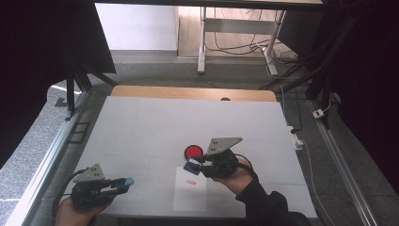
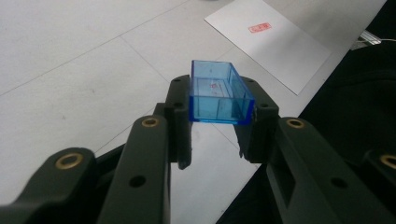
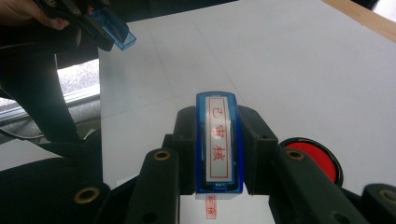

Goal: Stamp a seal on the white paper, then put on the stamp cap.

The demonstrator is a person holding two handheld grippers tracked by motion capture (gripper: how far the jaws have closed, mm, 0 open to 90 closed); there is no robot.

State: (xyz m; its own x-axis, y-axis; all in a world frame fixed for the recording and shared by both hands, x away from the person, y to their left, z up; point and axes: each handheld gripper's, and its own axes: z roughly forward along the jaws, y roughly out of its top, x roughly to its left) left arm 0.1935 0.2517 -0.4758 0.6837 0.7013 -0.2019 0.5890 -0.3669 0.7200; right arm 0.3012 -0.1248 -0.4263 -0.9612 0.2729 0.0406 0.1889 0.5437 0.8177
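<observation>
Right gripper (image 3: 219, 154) clamped on blue stamp (image 3: 219, 144), red-lettered face up toward its camera, hovering just above white paper (image 1: 190, 195) beside red ink pad (image 1: 193, 151). Left gripper (image 2: 217, 121) closed around clear blue cap (image 2: 217, 93), held well off to the left over the table (image 1: 141, 127), open side outward. One red imprint (image 2: 260, 28) already on the sheet (so stamping looks done, or between presses). Likely step: recapping. Next move: bring both hands together, line up cap mouth with stamp face, push on squarely without smearing ink.
</observation>
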